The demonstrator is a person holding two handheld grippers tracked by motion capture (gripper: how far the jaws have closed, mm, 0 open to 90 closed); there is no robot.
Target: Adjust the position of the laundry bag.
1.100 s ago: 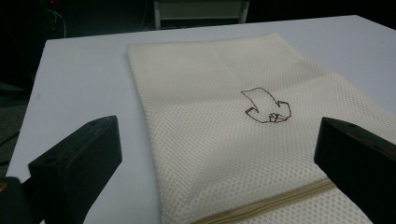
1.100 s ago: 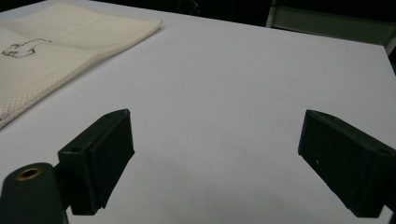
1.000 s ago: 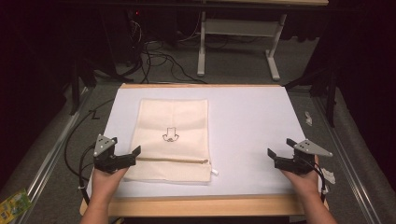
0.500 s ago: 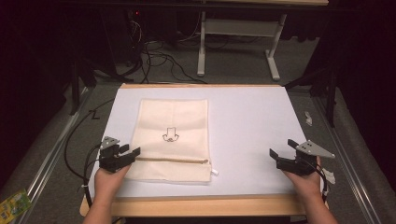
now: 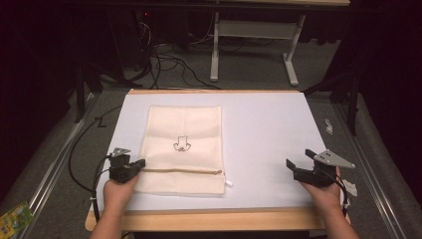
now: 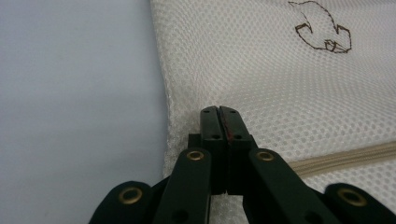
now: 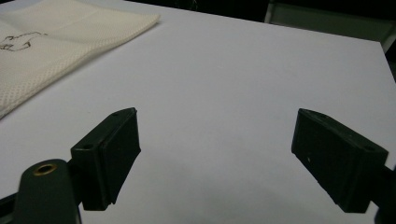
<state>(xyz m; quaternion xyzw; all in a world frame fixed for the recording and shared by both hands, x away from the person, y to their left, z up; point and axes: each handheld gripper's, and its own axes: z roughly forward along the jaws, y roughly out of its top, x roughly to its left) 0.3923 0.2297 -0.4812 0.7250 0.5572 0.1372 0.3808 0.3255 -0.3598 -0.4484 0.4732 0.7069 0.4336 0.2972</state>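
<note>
the left claw has slid in from just off the bag onto its near left edge, jaws now pressed together right at the mesh beside the zip, so by my guess a pinch on that edge is under way, though whether cloth sits between the jaws i cannot tell. the right claw stays put, jaws spread over bare sheet, with the bag well off to its far left.
</note>
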